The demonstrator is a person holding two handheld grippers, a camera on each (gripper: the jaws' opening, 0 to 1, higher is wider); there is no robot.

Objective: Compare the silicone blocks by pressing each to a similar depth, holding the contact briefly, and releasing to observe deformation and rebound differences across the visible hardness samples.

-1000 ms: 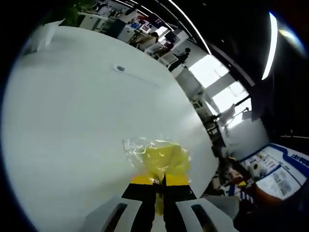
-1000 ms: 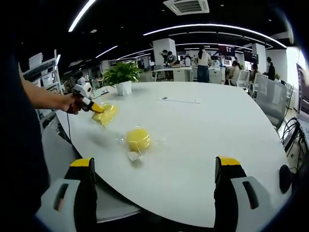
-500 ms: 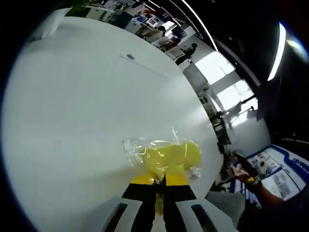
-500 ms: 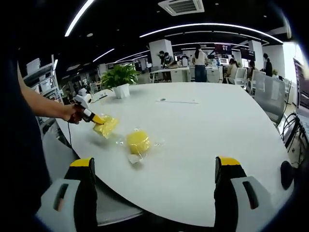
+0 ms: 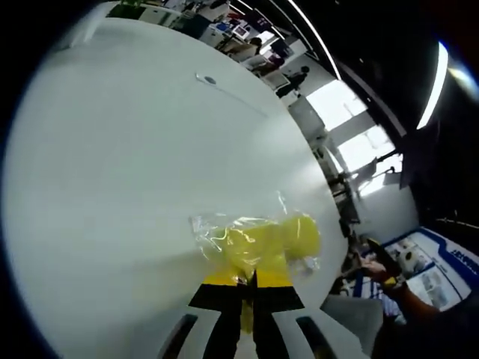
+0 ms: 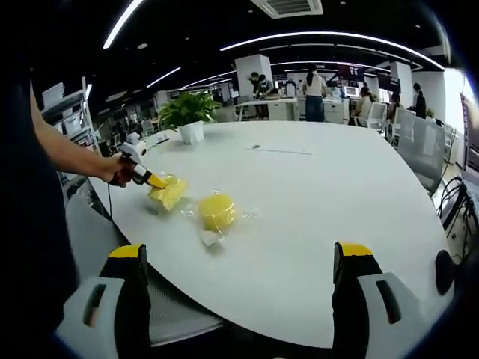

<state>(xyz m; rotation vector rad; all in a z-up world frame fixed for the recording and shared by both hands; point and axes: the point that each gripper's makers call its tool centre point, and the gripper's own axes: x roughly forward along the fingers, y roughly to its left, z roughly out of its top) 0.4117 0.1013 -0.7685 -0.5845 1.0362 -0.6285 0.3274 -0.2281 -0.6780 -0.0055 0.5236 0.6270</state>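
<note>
In the left gripper view my left gripper (image 5: 250, 278) is shut on a yellow silicone block in a clear plastic bag (image 5: 243, 247), held low over the white table (image 5: 135, 164). A second yellow block, round and also bagged (image 5: 301, 233), lies just right of it. The right gripper view shows that round block (image 6: 215, 211) resting on the table (image 6: 314, 194), with the held bagged block (image 6: 169, 193) just to its left in the left gripper (image 6: 156, 182), which a hand holds. My right gripper (image 6: 238, 262) is open, its two jaws wide apart near the table's front edge, well short of both blocks.
A potted plant (image 6: 185, 114) stands at the table's far left. A small dark disc with a thin line (image 6: 256, 147) marks the table's middle. Office chairs (image 6: 415, 153) line the right side. People stand and sit at desks in the background.
The left gripper has carried its bagged block toward the round block, which has come into the left gripper view. The right gripper has stayed open and still.
</note>
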